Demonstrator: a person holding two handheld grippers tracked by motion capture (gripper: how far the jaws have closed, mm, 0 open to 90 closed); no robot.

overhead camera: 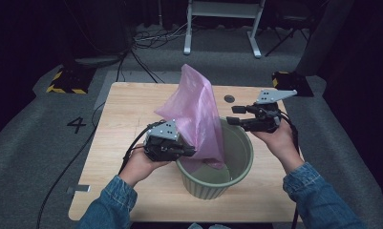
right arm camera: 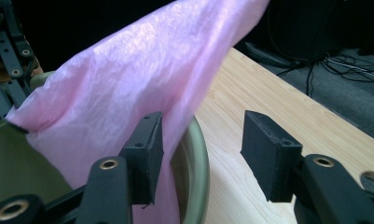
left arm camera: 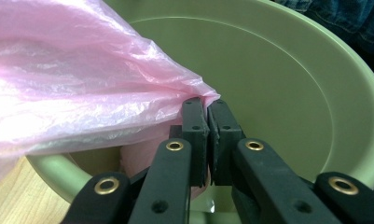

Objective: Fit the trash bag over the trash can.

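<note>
Bag point(overhead camera: 195, 112) edge is pinched in your left gripper point(left arm camera: 207, 106) over the bin point(overhead camera: 241, 157). Right gripper point(overhead camera: 232, 115) jaws wide, empty; bag's loose side sits at its 9 o'clock, long axis up.

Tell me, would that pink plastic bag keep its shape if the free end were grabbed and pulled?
Probably not. The pink bag looks thin and crinkled, bunching where the left gripper pinches it, so it likely flops. It seems very light and may slip, as its surface is glossy.
</note>
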